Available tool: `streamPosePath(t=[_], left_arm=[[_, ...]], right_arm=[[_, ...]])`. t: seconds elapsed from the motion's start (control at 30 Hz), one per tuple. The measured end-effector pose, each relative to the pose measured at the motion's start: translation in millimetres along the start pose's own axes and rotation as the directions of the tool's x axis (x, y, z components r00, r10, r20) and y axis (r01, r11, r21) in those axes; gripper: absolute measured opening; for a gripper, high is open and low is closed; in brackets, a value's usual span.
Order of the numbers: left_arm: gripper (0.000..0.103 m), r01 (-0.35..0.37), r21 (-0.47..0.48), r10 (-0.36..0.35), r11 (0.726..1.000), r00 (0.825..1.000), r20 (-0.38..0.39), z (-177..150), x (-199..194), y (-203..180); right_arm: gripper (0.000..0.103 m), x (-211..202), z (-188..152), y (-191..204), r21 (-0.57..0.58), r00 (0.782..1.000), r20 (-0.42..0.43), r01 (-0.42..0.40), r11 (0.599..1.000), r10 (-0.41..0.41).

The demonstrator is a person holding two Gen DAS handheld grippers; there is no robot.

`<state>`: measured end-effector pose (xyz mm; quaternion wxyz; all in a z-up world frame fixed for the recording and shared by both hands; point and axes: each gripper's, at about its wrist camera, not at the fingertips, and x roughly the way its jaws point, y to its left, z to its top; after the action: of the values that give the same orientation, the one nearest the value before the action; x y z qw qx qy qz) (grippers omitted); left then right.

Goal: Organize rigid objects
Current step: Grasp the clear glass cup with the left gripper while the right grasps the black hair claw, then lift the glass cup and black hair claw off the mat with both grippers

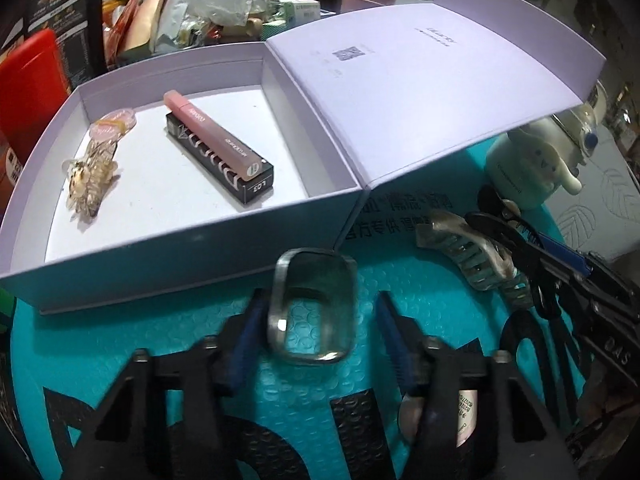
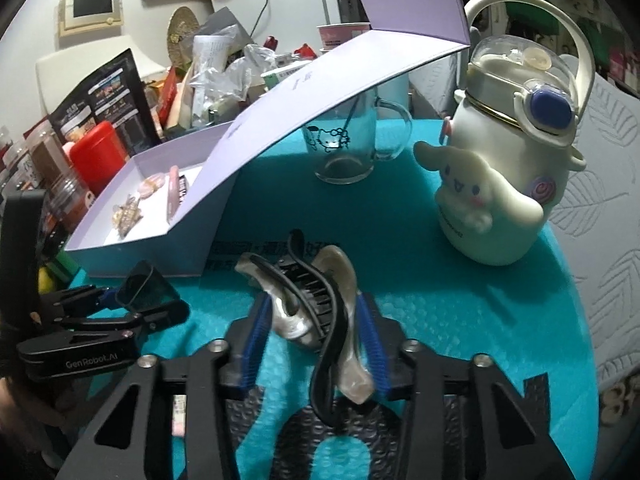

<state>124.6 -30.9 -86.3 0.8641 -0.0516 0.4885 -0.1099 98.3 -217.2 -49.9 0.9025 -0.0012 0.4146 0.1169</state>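
In the lavender box [image 1: 168, 248], 2 items are already lying: a pale hair clip [image 1: 90, 174] and a lipstick box [image 1: 224, 152]. The left tongs [image 1: 316, 320] are closing around a clear rectangular clip [image 1: 312, 308], though contact is unclear; the right tongs [image 2: 316, 332] are pinching the pearly claw clip [image 2: 304, 312] on the teal surface [image 2: 460, 320]. Both are waiting to be boxed.

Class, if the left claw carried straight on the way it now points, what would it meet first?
Probably the near wall of the open lilac cardboard box, just beyond the clear square ring between the left claw's fingers; depth is uncertain.
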Motion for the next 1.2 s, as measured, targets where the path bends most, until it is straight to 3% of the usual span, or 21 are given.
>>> streamPosePath(t=[0.1,0.37,0.67,0.93,1.2], left_arm=[[0.039,0.022,0.001,-0.022,1.000,1.000,-0.004,-2.7,-1.8,-0.5],[0.037,0.093,-0.017,-0.092,0.996,0.996,0.008,-21.1,-15.6,-5.8],[0.036,0.073,-0.010,-0.073,0.997,0.997,0.035,-48.6,-40.5,-5.5],[0.036,0.102,-0.011,-0.102,0.995,0.994,0.028,-74.2,-58.6,0.3],[0.036,0.057,0.092,-0.057,0.994,0.998,-0.007,-97.7,-60.7,-17.6]], right_arm=[[0.021,-1.6,-1.6,-1.1,0.012,1.000,0.000,0.018,1.000,-0.018],[0.019,-16.2,-10.4,4.3,0.013,0.999,0.018,0.029,1.000,-0.029],[0.019,-33.2,-24.1,17.9,0.003,1.000,0.022,0.008,1.000,-0.008],[0.019,-45.9,-44.4,29.5,-0.022,1.000,-0.006,-0.031,0.999,0.031],[0.019,-42.2,-68.7,23.6,-0.008,0.996,-0.088,-0.006,1.000,0.005]])
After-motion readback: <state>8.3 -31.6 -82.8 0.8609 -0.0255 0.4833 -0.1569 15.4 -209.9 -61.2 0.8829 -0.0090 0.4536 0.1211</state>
